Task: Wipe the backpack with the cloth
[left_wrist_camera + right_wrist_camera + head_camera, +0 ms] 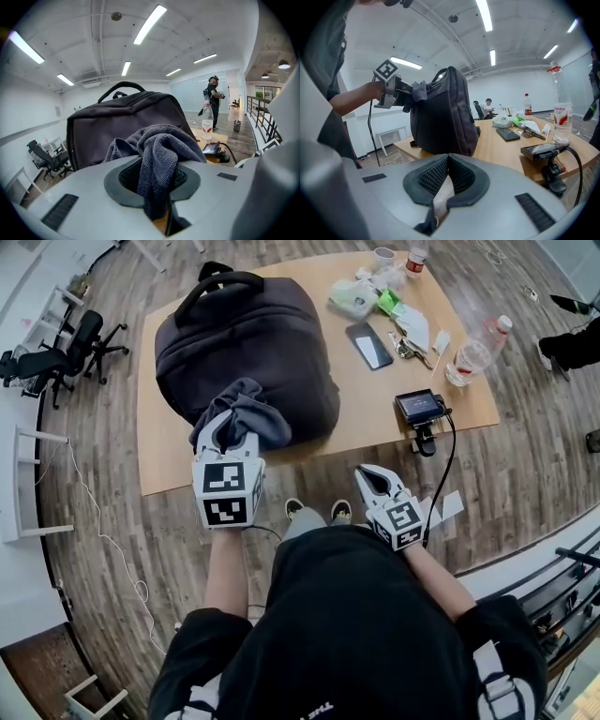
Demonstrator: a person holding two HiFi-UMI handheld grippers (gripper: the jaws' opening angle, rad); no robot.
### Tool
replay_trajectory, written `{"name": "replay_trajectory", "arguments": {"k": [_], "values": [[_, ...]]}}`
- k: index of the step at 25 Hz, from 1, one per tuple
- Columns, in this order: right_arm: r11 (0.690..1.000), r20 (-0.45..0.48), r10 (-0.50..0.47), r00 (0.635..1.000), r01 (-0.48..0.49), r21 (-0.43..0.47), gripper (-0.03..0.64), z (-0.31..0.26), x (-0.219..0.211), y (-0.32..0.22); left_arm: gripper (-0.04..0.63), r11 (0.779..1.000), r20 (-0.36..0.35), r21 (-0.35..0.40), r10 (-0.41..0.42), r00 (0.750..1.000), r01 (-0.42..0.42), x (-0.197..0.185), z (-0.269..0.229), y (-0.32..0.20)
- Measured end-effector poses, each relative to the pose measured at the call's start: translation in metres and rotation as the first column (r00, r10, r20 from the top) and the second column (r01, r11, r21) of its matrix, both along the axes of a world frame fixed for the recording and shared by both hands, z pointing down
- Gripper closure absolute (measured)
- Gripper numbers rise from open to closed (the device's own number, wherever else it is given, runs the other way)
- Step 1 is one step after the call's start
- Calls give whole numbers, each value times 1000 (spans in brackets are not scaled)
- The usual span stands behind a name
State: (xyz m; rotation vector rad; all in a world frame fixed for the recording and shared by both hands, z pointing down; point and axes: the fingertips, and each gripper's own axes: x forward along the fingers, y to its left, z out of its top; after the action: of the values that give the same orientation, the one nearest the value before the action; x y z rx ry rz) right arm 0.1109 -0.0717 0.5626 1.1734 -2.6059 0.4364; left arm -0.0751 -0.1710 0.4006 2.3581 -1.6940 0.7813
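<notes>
Two tools: left tool (229,433) clamping cloth (248,407) against backpack (253,334) at counter's (164,457) near edge for wiping; right tool (368,475) closed, empty.

Cloth (159,154) grey terry, nubby; backpack (248,348) matt fabric; table (469,404) smooth wood

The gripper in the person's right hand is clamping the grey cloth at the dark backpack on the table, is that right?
No: it is the left gripper that clamps the grey cloth at the dark backpack on the table, as the left gripper view shows. The right gripper is shut and empty.
</notes>
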Motion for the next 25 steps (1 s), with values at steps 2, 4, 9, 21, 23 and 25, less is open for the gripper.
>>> {"name": "replay_trajectory", "arguments": {"k": [2,4,9,21,23,25], "values": [[1000,-1,-9,1000,9,-1,607,1,-3,0,503,1000,-4,0,-16,1000,16,-9,0,1],[1000,-5,-14,1000,14,-1,607,2,-4,-1,505,1000,4,3,-26,1000,26,-15,0,2],[1000,-9,-18,1000,18,2,607,1,-5,-2,505,997,31,13,-74,997,73,-36,1,6],[999,-9,-43,999,43,12,607,0,-37,-11,503,989,72,6,-145,987,145,-92,7,8],[999,-6,-40,999,40,12,607,-1,-45,-14,503,992,66,3,-128,990,128,-94,6,8],[999,-1,-35,999,35,11,607,-4,-55,-20,503,994,62,-7,-111,992,112,-98,5,9]]}}
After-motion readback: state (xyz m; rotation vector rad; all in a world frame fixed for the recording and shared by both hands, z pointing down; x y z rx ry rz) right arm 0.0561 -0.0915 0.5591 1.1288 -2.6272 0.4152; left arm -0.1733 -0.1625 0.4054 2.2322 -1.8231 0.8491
